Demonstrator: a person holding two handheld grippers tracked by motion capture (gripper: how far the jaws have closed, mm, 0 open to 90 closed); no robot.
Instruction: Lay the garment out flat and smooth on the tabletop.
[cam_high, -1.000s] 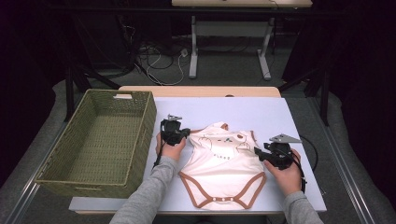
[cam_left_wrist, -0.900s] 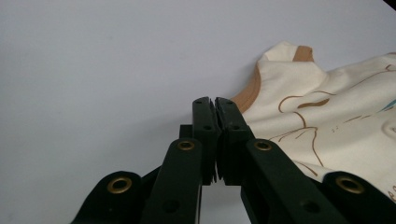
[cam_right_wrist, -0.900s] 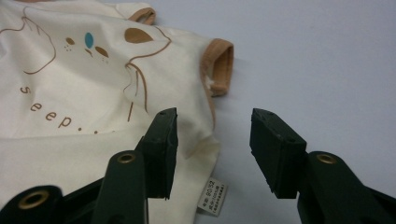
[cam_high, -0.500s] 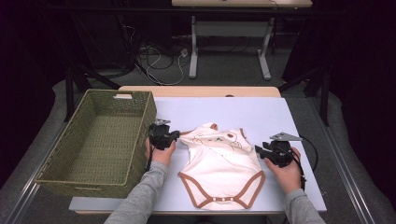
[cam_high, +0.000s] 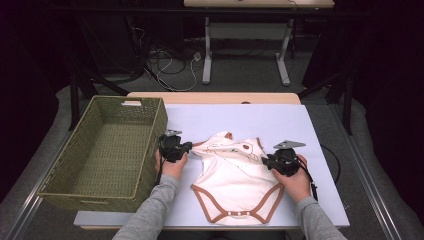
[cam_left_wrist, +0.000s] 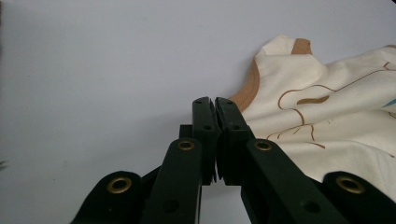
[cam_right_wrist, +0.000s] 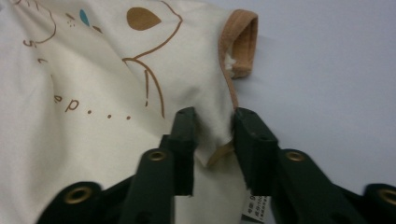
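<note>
A cream baby bodysuit (cam_high: 232, 175) with brown trim lies flat on the white table (cam_high: 260, 117), print side up. My left gripper (cam_high: 190, 146) is at its left sleeve, jaws pressed together (cam_left_wrist: 215, 100), and the sleeve's brown edge (cam_left_wrist: 245, 91) is drawn out to a point at them. My right gripper (cam_high: 265, 161) is at the garment's right edge. Its jaws (cam_right_wrist: 215, 116) have just been closing and stand apart, with a puckered fold of the cream bodysuit (cam_right_wrist: 93, 93) and its hem between them. The brown right sleeve cuff (cam_right_wrist: 243, 44) lies just beyond.
A green woven basket (cam_high: 159, 125) stands on the table's left part, close to my left hand. Bare table surface lies behind and to the right of the bodysuit. Table legs and cables (cam_high: 175, 65) are on the floor beyond.
My left gripper shifted left toward the basket and the left sleeve stretched out with it. My right gripper edged in over the garment's right edge.
</note>
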